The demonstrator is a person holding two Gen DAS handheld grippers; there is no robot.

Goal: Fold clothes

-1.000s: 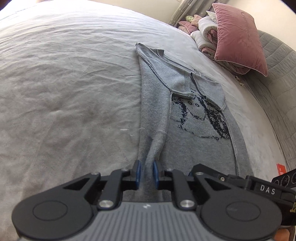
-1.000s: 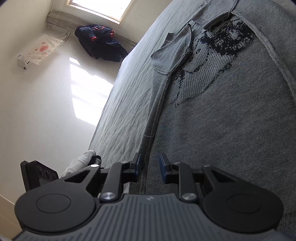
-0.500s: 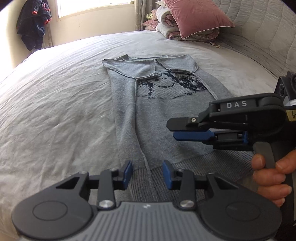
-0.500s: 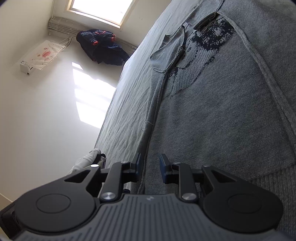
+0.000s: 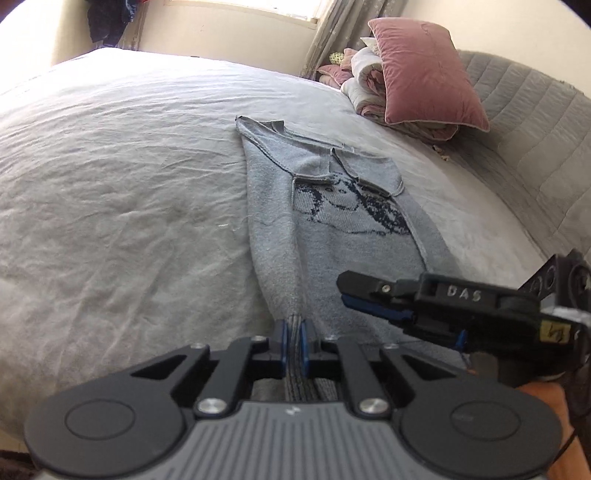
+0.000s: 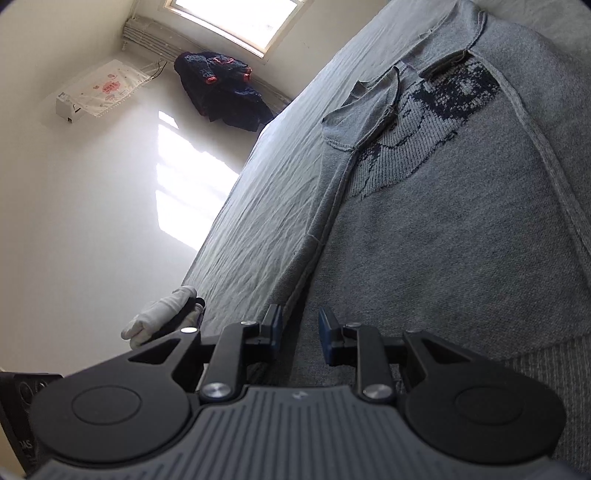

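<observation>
Grey sweater (image 5: 343, 236) laid lengthwise on the bed (image 5: 122, 206), sleeves folded in across a dark knitted picture, neck end toward the window, ribbed hem nearest the cameras. Left gripper (image 5: 292, 341) closing, blue pads (image 5: 282, 341) pressing a bunched fold of the ribbed hem at the sweater's left edge, fabric drawn up in a ridge between the fingers. Right gripper (image 6: 300, 334) partly open, a clear gap between its blue pads (image 6: 327, 334), poised over the sweater near the left seam; touching the knit or just above it, cannot tell. Seen from the left wrist, right gripper (image 5: 373, 304) lying on its side just above the lower right part of the sweater, held by a hand (image 5: 543, 398) at the frame edge.

Left of the sweater, a broad stretch of wrinkled sheet reaching to the mattress edge and the bright floor (image 6: 92, 221) beyond. Right of the sweater, a narrower strip of sheet before the quilted grey headboard (image 5: 535, 129).

Pink pillow (image 5: 428, 74) leaning on a pile of rolled bedding (image 5: 365, 85) at the far right corner, well apart from the sweater. Dark jacket (image 6: 221, 92) hanging under the window (image 6: 236, 18). White-gloved hand (image 6: 162, 317) low beside the mattress edge. Nothing lying on the sweater apart from the two grippers
</observation>
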